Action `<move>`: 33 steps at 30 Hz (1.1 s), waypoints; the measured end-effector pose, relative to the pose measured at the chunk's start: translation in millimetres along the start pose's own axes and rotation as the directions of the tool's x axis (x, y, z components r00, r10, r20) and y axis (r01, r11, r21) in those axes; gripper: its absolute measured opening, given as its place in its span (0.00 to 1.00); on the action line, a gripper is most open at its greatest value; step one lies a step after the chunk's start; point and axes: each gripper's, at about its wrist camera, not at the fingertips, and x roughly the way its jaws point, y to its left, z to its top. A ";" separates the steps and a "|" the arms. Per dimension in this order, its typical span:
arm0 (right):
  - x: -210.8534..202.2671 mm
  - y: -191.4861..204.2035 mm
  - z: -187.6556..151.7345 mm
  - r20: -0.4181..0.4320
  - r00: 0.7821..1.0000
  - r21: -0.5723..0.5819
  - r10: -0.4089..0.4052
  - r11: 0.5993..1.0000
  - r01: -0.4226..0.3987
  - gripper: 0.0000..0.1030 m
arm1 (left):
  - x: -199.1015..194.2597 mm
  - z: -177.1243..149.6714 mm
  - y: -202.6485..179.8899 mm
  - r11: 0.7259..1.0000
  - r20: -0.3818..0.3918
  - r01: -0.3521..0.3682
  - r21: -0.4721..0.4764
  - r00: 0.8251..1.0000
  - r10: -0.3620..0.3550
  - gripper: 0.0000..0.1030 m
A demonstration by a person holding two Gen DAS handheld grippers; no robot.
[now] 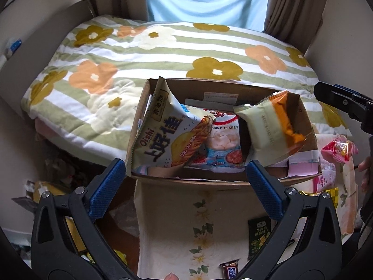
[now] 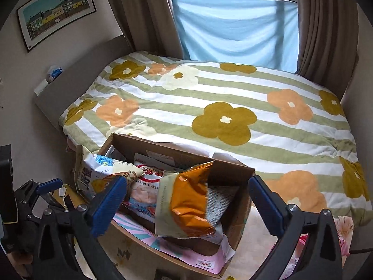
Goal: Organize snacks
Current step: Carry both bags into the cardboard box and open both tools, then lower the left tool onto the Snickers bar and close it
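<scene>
In the left wrist view, the left tongs stand wide with nothing between the pads; they hang just short of the near wall of the box. The box sits on a flowered cloth in front of the bed and already holds several snacks: an Oishi bag leaning against its left wall, a shrimp flakes bag in the middle, and an orange bag propped toward the right. Loose snacks remain outside: a Snickers bar and a dark green packet on the cloth near the camera, and pink packets to the right of the box. The right tongs show at the right edge.

In the right wrist view, the right tongs are also wide and empty, framing the orange bag, which lies tilted on top of the pile in the box; the pads do not appear to touch it. The left tongs sit low at the left, beside the box.

Judging from this, a bag has been dropped in and the packing is partway done. The next move calls for one pair of tongs to swing to a loose snack on the cloth, the Snickers bar or green packet being nearest the left, and close on it flat enough not to crush it.
</scene>
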 end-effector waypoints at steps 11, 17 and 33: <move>-51.3 -27.2 -21.6 0.026 0.999 0.068 -0.028 0.997 0.026 1.00 | -29.1 -11.9 -15.9 1.000 0.027 0.022 0.020 0.999 -0.022 1.00; -75.7 -31.8 -33.8 0.025 0.999 0.058 -0.032 0.998 0.030 1.00 | -50.9 -23.4 -24.9 1.000 0.044 0.025 0.001 0.999 -0.025 1.00; -123.5 -37.7 -102.5 0.038 0.995 0.014 -0.090 0.996 0.090 1.00 | -83.1 -97.7 -53.1 0.997 0.046 0.053 -0.052 0.998 -0.050 1.00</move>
